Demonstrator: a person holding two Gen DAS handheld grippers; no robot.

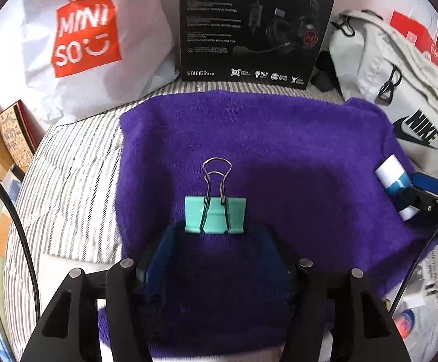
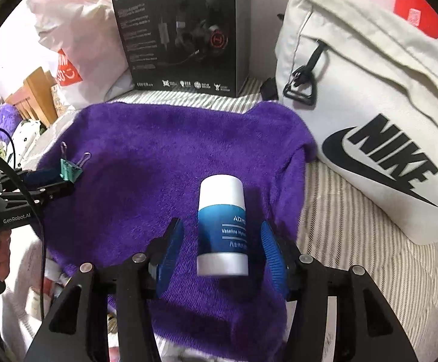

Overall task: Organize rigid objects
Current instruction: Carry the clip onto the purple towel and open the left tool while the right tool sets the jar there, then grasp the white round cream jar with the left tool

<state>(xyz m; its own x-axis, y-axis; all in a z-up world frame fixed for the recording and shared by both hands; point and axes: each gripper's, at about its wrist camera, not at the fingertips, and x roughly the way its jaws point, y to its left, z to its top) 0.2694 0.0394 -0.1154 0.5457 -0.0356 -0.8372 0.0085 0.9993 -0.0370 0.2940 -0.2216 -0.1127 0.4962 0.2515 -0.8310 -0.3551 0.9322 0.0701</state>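
Observation:
A teal binder clip (image 1: 215,215) with wire handles rests on the purple towel (image 1: 279,138), at the tips of my left gripper (image 1: 219,235). The left jaws stand wide open around the clip's near edge without pinching it. In the right wrist view the clip (image 2: 71,170) sits at the left gripper's tips. A white and blue Vaseline tube (image 2: 222,226) lies on the towel (image 2: 158,138) between the blue pads (image 2: 170,250) of my right gripper (image 2: 222,250), which is open with gaps on both sides. The tube also shows at the right of the left wrist view (image 1: 395,185).
A black Edifier headset box (image 1: 258,24) stands at the back. A white Miniso bag (image 1: 86,39) is back left and a white Nike bag (image 2: 369,114) is at the right. The towel lies on a striped sheet (image 1: 68,187). Books (image 1: 14,132) stand at far left.

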